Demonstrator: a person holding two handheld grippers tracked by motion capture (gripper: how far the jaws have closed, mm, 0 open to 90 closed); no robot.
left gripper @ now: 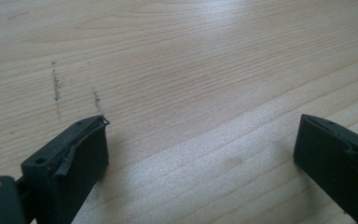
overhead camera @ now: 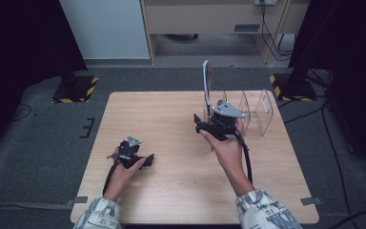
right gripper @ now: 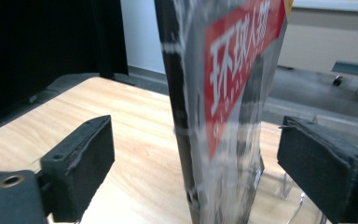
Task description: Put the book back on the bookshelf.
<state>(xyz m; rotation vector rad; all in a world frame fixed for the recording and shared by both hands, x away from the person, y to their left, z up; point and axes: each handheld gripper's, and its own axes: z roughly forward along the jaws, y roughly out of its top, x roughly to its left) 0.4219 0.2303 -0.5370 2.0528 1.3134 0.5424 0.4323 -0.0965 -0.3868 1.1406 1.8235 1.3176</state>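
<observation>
A magazine in clear wrap stands upright at the left end of a clear plastic rack on the far right part of the wooden table. In the right gripper view the magazine, with a red title block, stands between the wide-apart jaws of my right gripper, untouched by either pad. In the high view the right gripper sits just in front of the rack. My left gripper rests low over the near left of the table, open, with bare wood between its jaws.
The rack has further clear dividers to the right of the magazine. Black stands with yellow-striped bases flank the table's far corners, and cables lie on the grey floor at right. A wooden cabinet stands behind.
</observation>
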